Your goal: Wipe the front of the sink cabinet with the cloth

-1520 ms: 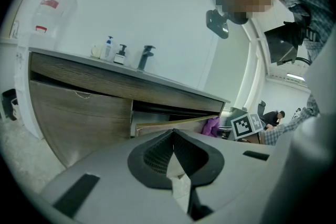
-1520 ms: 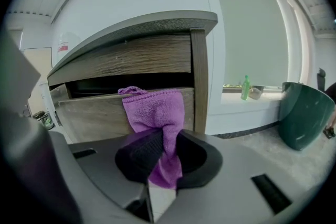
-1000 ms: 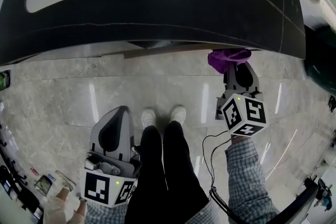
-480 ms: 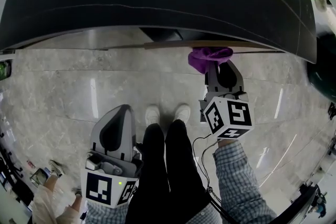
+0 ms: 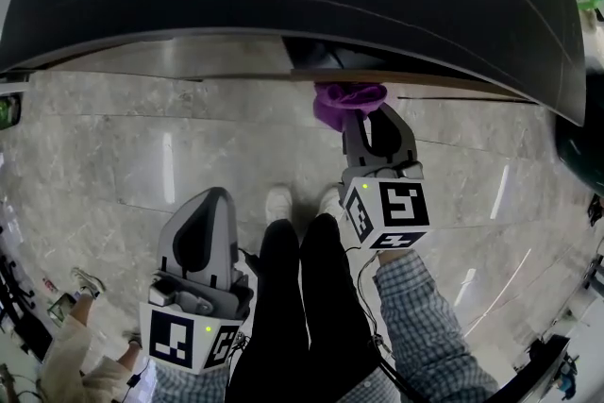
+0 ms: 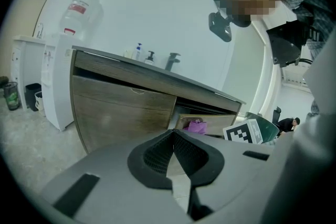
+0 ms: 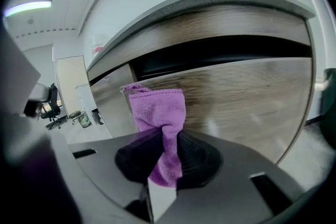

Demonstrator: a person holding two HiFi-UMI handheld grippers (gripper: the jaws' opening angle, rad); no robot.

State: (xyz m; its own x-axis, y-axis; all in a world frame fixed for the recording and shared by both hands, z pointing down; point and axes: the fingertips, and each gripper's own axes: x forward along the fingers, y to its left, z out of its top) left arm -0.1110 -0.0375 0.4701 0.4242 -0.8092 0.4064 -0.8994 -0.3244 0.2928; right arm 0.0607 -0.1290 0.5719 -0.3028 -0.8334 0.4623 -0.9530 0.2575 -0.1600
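A purple cloth (image 7: 160,113) is pinched in my right gripper (image 7: 169,136), which is shut on it. The cloth's free end lies against the wood-grain front of the sink cabinet (image 7: 252,97), just below a dark gap. In the head view the cloth (image 5: 344,101) sits under the black counter edge (image 5: 283,9), ahead of the right gripper (image 5: 376,129). My left gripper (image 5: 201,236) hangs low at the left, away from the cabinet. Its jaws (image 6: 173,150) are shut with nothing between them. From the left gripper view the cabinet (image 6: 123,113) and the cloth (image 6: 195,126) show in the distance.
The person's legs and white shoes (image 5: 279,203) stand between the two grippers on the marble floor (image 5: 113,156). A white unit with a water bottle (image 6: 55,76) stands left of the cabinet. A dark green bin (image 5: 580,137) sits at the right.
My right gripper has carried the cloth leftward along the cabinet front. The left gripper has stayed low at the left.
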